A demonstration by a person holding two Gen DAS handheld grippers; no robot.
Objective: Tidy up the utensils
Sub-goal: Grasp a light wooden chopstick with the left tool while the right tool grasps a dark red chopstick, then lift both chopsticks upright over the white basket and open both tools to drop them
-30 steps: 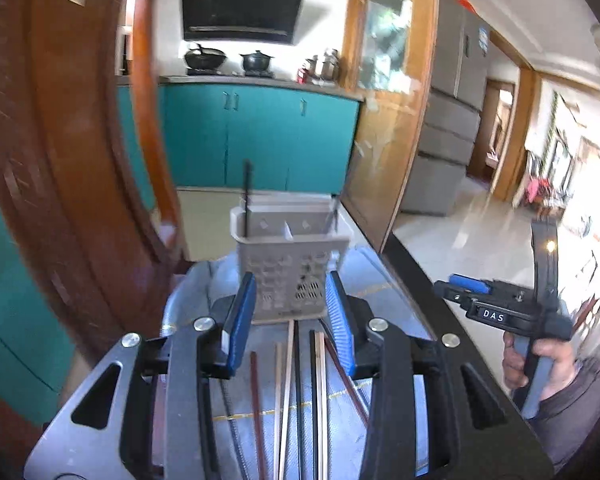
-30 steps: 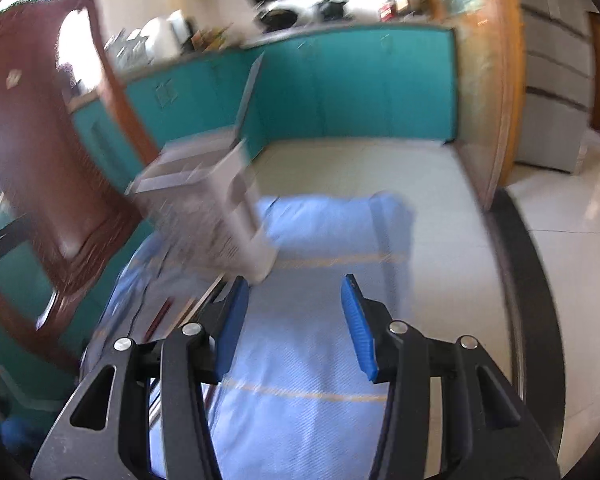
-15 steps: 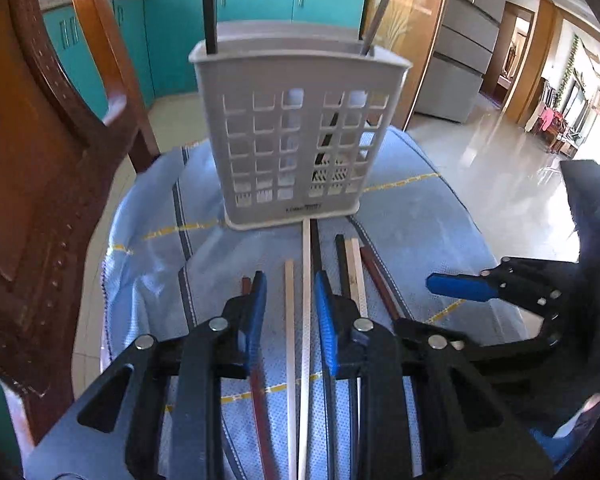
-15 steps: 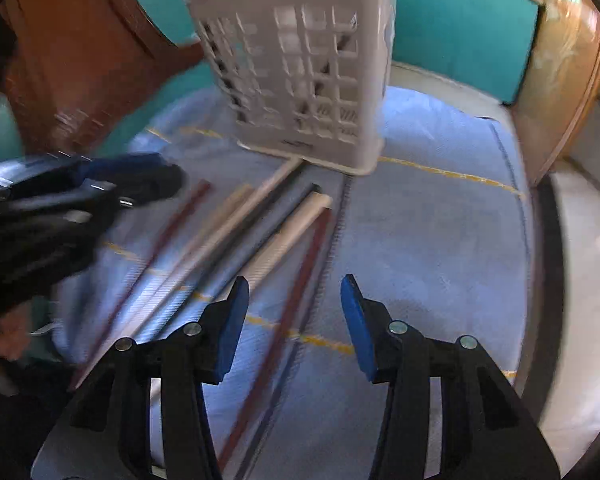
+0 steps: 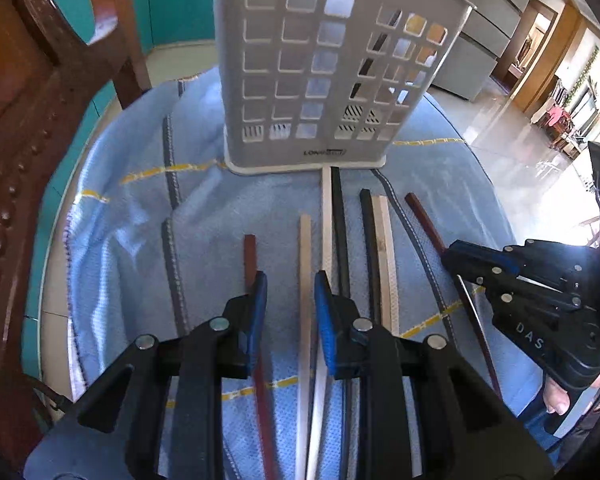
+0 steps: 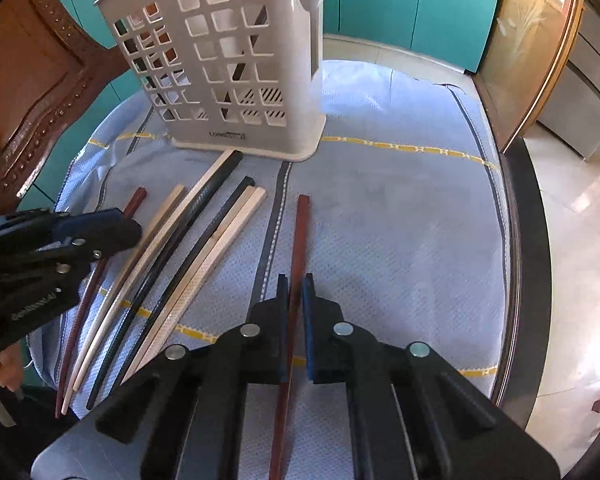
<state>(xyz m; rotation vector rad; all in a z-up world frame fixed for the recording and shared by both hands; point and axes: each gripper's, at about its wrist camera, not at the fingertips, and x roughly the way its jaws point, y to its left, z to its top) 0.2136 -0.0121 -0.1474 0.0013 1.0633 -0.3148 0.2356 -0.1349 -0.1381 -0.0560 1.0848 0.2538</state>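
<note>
Right wrist view: basket (image 6: 236, 60) at 11 o'clock on cloth (image 6: 400, 220). Right gripper (image 6: 296, 300) jaws nearly shut round red chopstick (image 6: 300, 236), contact unclear; squeeze square before lifting. Left gripper (image 5: 290, 296) half open astride pale chopstick (image 5: 305, 264).

**Right gripper closed around a reddish-brown chopstick**

The right gripper (image 6: 296, 292) has its blue pads (image 6: 309, 300) nearly together on either side of a reddish-brown chopstick (image 6: 300, 240), which runs forward beyond the fingertips on the blue cloth (image 6: 400, 220). Left of the fingers lie more chopsticks (image 6: 188, 248), pale, black and reddish-brown. Ahead and left stands a white perforated utensil basket (image 6: 228, 60). The left gripper (image 6: 100, 232) hovers at far left over them.
</note>
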